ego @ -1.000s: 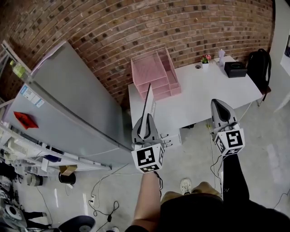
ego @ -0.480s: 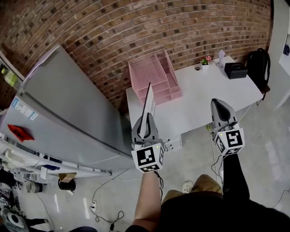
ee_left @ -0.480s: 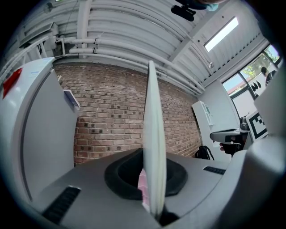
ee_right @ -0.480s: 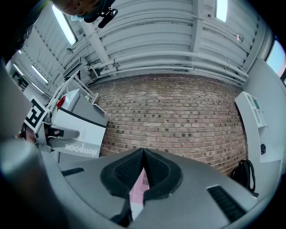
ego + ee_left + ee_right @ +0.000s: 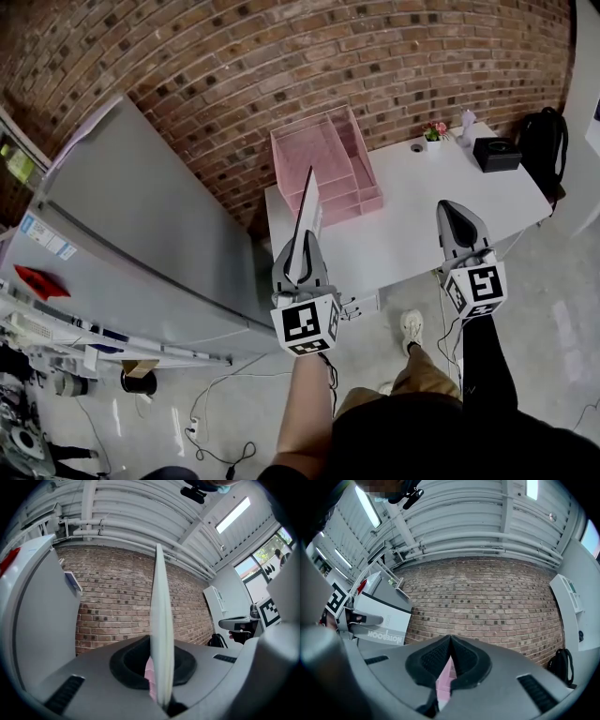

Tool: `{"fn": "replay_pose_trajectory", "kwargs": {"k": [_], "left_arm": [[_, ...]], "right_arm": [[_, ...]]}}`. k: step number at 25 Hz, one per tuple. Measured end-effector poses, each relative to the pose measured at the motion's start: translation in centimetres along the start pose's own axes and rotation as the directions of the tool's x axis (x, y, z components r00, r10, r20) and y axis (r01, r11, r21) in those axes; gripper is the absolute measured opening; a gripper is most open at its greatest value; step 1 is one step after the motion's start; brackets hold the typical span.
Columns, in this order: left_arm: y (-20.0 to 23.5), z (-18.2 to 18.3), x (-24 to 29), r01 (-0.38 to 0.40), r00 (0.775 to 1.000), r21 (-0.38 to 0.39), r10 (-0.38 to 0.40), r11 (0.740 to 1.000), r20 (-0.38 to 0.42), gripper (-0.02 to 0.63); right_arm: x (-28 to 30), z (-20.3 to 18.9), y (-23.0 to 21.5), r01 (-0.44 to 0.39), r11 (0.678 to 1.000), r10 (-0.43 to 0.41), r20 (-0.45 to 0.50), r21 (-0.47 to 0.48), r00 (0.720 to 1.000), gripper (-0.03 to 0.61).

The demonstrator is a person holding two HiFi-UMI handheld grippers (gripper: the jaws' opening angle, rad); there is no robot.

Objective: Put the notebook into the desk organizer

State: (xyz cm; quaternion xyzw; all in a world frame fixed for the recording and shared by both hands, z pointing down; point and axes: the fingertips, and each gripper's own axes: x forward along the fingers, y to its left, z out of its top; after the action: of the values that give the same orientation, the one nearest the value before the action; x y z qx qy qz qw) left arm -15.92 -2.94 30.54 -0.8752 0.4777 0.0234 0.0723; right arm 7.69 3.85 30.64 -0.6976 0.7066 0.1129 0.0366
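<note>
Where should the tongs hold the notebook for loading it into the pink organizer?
By the near edge, from the person's side, as the left tongs grip it now. The notebook is thin and stands on edge, so its free far edge points toward the desk organizer and can probably lead in once rolled flat.

Desk organizer (image 5: 323, 155) is showing pink mesh. Desk (image 5: 422, 216) is reading white. Wall (image 5: 281, 56) is showing red-brown brick, pale mortar. Notebook (image 5: 382, 616) is showing white cover, grey band. Left gripper (image 5: 302, 246) and right gripper (image 5: 453, 214) are showing grey, with black-and-white square markers.
</note>
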Motion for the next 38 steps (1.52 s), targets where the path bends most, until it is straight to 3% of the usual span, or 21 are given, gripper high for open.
{"fn": "replay_pose_trajectory", "kwargs": {"k": [12, 38], "left_arm": [[0.0, -0.7, 7.4, -0.021, 0.999, -0.085, 0.026, 0.996, 0.046, 0.020], [-3.2, -4.1, 27.7, -0.146, 0.989, -0.097, 0.145, 0.985, -0.013, 0.020]], "right_arm": [[7.5, -2.4, -3.9, -0.047, 0.999, 0.046, 0.028, 0.015, 0.999, 0.021], [26.4, -8.5, -16.7, -0.199, 0.978, 0.197, 0.031, 0.066, 0.980, 0.020]]}}
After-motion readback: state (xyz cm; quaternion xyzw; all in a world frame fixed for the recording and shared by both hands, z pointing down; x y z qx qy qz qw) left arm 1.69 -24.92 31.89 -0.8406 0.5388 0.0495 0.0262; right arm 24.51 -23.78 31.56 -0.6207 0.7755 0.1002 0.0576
